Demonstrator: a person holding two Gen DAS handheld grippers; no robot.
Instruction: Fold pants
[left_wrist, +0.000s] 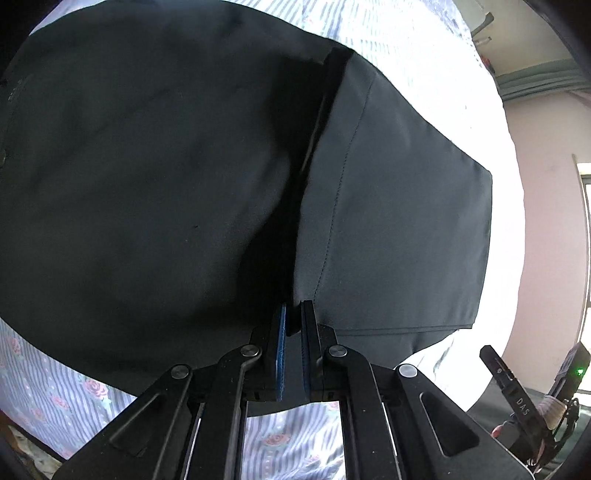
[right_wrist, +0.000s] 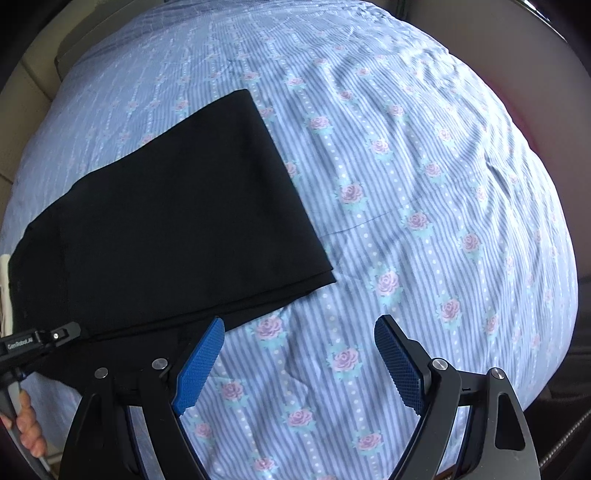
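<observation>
Left wrist view: black pants (left_wrist: 155, 177) fill the frame ahead of the left gripper (left_wrist: 294, 314), spread on the striped floral bedsheet (left_wrist: 55, 398). Jaws pinched together on a raised fold of pants fabric at the tips; a lighter panel with a stitched seam drapes to the right of the claw. Right wrist view: right gripper (right_wrist: 299, 332) jaws wide apart, nothing between the blue pads (right_wrist: 201, 363), only sheet below. Pants lie up-left of this claw, left finger at their edge.
</observation>
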